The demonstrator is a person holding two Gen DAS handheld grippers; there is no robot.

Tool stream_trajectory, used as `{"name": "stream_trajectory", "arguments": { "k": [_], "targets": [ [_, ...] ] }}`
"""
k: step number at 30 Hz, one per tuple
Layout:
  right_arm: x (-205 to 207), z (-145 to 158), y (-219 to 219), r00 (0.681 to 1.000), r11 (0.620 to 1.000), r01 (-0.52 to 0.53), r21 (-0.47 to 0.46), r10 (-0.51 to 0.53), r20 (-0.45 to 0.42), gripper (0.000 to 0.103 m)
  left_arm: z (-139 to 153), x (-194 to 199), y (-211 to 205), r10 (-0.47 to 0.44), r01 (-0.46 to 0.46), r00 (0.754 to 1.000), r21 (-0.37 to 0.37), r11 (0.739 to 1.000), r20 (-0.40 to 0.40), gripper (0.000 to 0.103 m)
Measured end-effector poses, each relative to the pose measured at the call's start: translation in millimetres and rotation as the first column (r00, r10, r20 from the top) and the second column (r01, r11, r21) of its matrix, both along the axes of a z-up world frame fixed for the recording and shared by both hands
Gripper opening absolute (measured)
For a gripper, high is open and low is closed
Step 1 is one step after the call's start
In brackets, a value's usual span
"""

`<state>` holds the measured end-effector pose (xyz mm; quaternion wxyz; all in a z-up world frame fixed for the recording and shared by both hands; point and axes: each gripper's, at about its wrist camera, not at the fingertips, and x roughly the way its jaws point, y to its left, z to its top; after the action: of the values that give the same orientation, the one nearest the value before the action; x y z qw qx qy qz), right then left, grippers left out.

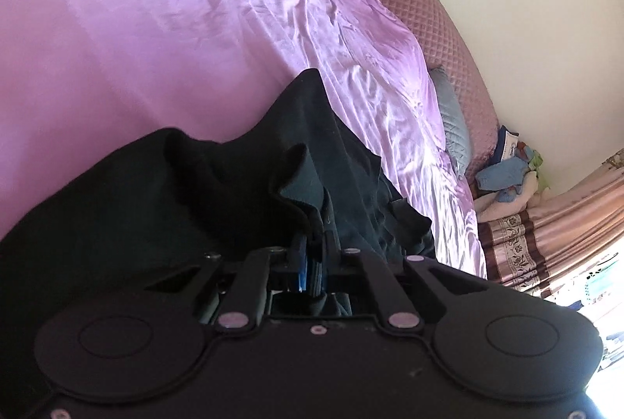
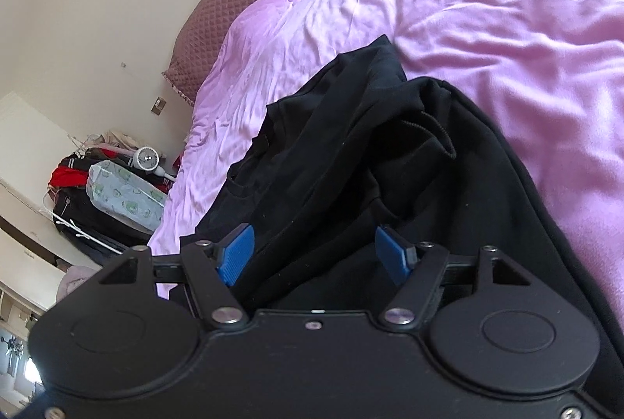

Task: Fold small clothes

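Observation:
A black garment [image 1: 163, 192] lies bunched on a bed with a lilac sheet [image 1: 156, 29]. My left gripper [image 1: 314, 263] is shut on a fold of the garment, which rises in a peak just beyond the fingers. In the right wrist view the same black garment [image 2: 370, 153] fills the middle, with a corded hem showing. My right gripper [image 2: 316, 255] is open, its blue pads [image 2: 236, 253] spread wide on either side of the cloth, pressed close over it and not gripping.
A quilted mauve headboard [image 1: 421, 1] and a grey pillow [image 1: 454, 122] run along the wall. Soft toys and curtains [image 1: 514, 177] stand past the bed's corner. In the right wrist view, a pile of clothes, a white fan [image 2: 146, 159] and bags sit beside the bed.

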<state>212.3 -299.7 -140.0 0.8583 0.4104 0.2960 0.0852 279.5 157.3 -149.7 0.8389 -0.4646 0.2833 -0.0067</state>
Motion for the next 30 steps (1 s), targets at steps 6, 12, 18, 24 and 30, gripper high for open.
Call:
{"name": "stream_trajectory", "arguments": {
  "k": [6,12,18,24,30],
  "targets": [
    [-0.6,1.9,-4.9,1.000,1.000,0.028,-0.011,-0.028,0.005,0.070,36.8,-11.7,11.5,0.008,-0.013,0.980,0.025,1.000,0.198,0.003],
    [3.0,5.0,-18.7,0.995,0.995,0.091,0.035,-0.092,0.025,0.070,27.4,-19.5,25.7,0.055,-0.067,0.986,0.068,0.995,0.158,0.003],
    [17.4,-8.2,-42.0,0.987,0.948,0.156,0.277,-0.158,-0.014,0.071,-35.0,-19.8,29.3,0.051,-0.051,0.999,0.044,0.998,-0.003,0.004],
    [38.7,-18.7,-43.4,0.985,0.924,0.170,0.341,-0.165,-0.046,0.071,-14.2,-35.9,34.5,0.082,-0.085,0.993,0.030,0.996,0.087,0.031],
    [62.9,-29.9,-46.2,0.976,0.921,0.217,0.325,-0.195,-0.100,0.061,10.7,-19.7,26.3,0.075,-0.096,0.987,0.149,0.984,0.139,0.036]
  ]
}}
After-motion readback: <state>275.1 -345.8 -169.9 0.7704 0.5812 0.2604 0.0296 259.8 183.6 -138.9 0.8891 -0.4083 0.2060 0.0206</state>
